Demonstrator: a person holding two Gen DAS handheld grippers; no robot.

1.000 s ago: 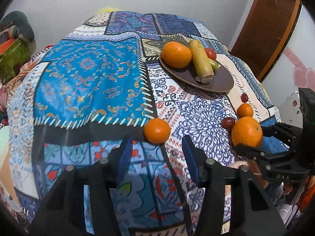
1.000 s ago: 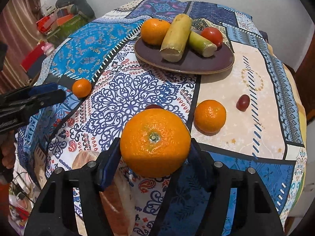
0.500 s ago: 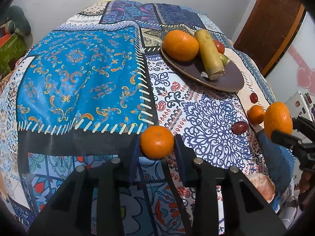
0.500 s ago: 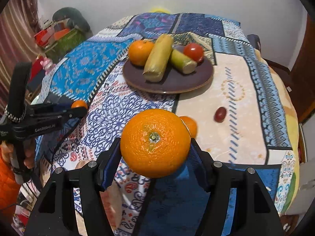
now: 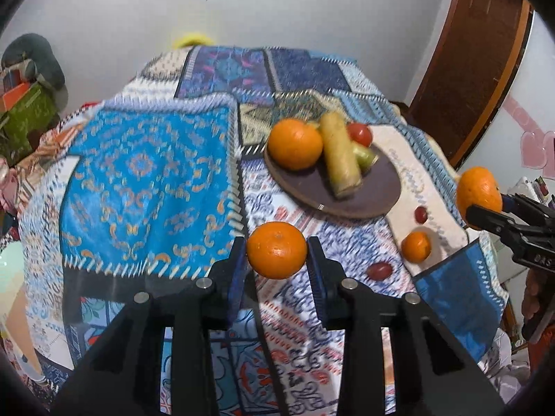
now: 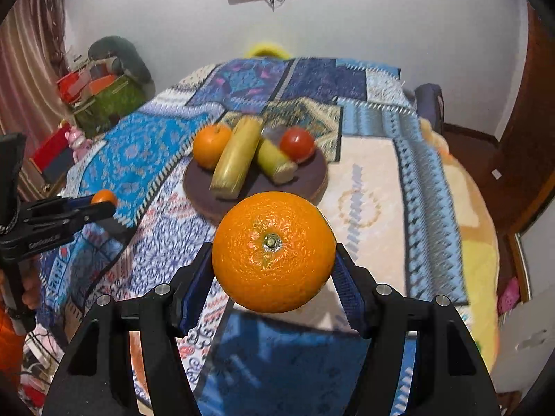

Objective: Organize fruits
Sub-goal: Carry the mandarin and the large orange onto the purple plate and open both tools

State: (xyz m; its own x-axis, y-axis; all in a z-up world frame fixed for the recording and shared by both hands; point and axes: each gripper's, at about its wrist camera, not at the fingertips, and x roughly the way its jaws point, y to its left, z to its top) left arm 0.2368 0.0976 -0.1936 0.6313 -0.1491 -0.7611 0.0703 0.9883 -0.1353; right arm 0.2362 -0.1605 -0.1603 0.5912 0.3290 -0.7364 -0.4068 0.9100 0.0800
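Both tongs loaded: left tongs [image 5: 276, 263] pinching mandarin [image 5: 276, 249], right tongs [image 6: 274, 272] pinching orange [image 6: 274, 251]; plate [image 5: 378, 187] part-filled (3 fruits w/o pickup yet).

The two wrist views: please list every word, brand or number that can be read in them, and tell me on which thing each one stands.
"GenRobot.AI": white print on the side of the left gripper, seen in the right wrist view; small, so the reading is a best guess.
White print on the side of the right gripper, seen in the left wrist view: only partly in frame, too blurred to read.
I find no other text in either view.
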